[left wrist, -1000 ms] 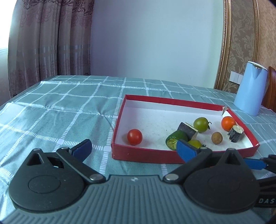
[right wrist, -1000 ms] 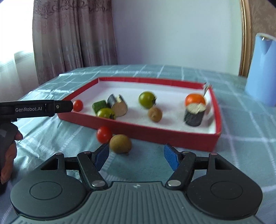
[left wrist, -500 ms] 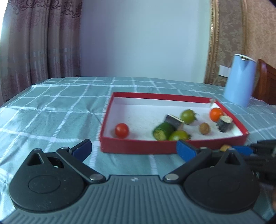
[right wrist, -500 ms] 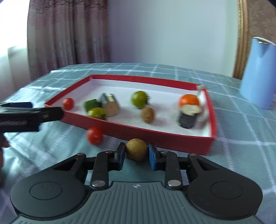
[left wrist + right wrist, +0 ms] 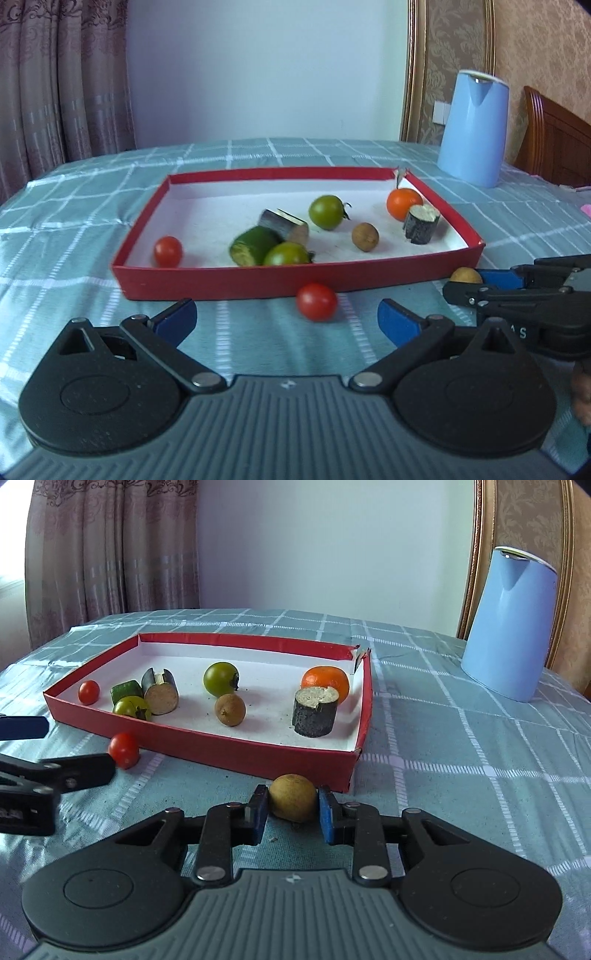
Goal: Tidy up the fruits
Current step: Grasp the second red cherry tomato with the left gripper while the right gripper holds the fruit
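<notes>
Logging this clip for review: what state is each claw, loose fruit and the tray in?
Right claw: shut on brown fruit, outside the tray.
Left claw: open, holding nothing.
Red tomato: loose on the cloth before the tray.
Red tray: open-topped, holding several pieces.

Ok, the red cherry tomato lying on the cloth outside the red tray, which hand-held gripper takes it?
Left hand-held gripper: open, tomato just ahead. Right hand-held gripper is shut on the brown round fruit.

The right tool (image 5: 480, 284) hides most of the brown fruit (image 5: 464, 275); its body runs off-frame.
</notes>
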